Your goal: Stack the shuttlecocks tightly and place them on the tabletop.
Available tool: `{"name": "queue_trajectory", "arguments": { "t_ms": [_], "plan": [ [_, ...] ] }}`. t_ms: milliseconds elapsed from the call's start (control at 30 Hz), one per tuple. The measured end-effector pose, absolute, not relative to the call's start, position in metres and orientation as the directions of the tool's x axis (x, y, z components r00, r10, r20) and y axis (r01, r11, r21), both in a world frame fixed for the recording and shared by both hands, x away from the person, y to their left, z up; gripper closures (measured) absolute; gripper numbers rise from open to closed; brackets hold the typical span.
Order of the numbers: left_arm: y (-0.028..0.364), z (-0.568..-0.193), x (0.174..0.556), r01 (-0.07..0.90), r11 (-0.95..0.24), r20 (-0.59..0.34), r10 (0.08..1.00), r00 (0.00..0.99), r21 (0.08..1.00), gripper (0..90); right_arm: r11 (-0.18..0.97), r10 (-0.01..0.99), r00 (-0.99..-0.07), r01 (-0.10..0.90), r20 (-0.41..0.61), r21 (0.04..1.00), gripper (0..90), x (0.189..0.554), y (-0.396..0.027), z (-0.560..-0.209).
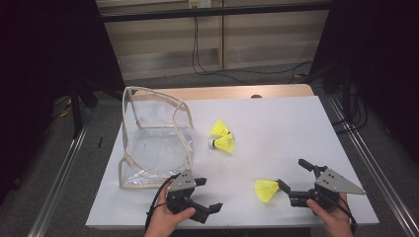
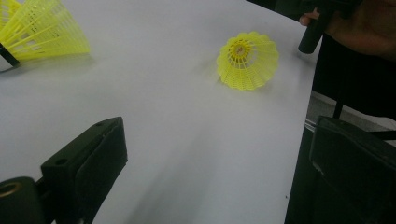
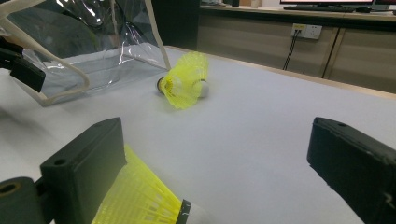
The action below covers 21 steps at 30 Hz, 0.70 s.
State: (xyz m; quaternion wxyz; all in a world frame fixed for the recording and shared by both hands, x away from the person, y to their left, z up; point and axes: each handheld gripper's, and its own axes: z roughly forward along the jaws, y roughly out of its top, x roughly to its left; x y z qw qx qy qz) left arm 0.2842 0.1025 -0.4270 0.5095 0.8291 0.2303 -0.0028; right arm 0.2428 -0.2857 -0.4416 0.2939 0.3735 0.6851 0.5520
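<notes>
**Jaws wide, one shuttlecock at my right gripper**

I hold my right gripper (image 1: 292, 177) low over the white table (image 1: 276, 123) near its front right corner; its two black jaws stand wide apart and grip nothing; the nearest yellow shuttlecock (image 1: 267, 190) lies on its side just beside the near jaw's tip, in the open mouth. Its long axis runs roughly left to right across the table; the open skirt faces left, toward my other hand, and the cork end points right, toward my right gripper. In the right gripper view the same shuttlecock (image 3: 140, 200) sits low beside the left-hand jaw, its dark band and white cork pointing into the gap between the jaws; whether the jaw touches the skirt I cannot tell.

My left gripper (image 1: 211, 195) hangs near the front edge, just in front of the clear pouch (image 1: 153, 143); its jaws are also spread wide, with nothing between them; its view looks straight into the open skirt of the shuttlecock (image 2: 247, 60).

Two more shuttlecocks (image 1: 222, 136) lie together mid-table, just right of the pouch, well apart from both grippers; the nearer one lies with its skirt to the right and its cork to the left.
</notes>
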Motion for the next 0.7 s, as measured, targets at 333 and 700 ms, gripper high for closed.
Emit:
{"name": "queue_trajectory", "arguments": {
  "t_ms": [333, 700],
  "plan": [
    [0.114, -0.43, 0.286, 0.413, -0.378, -0.261, 0.393, 0.882, 0.828, 3.5, 0.115, 0.834, -0.552, 0.185, 0.007, 0.976, 3.7, 0.243, -0.286, -0.442],
    [0.125, -0.426, 0.288, 0.406, -0.372, -0.262, 0.381, 0.887, 0.835, 3.3, 0.118, 0.836, -0.549, 0.186, 0.004, 0.975, 3.7, 0.243, -0.286, -0.442]
  ]
}}
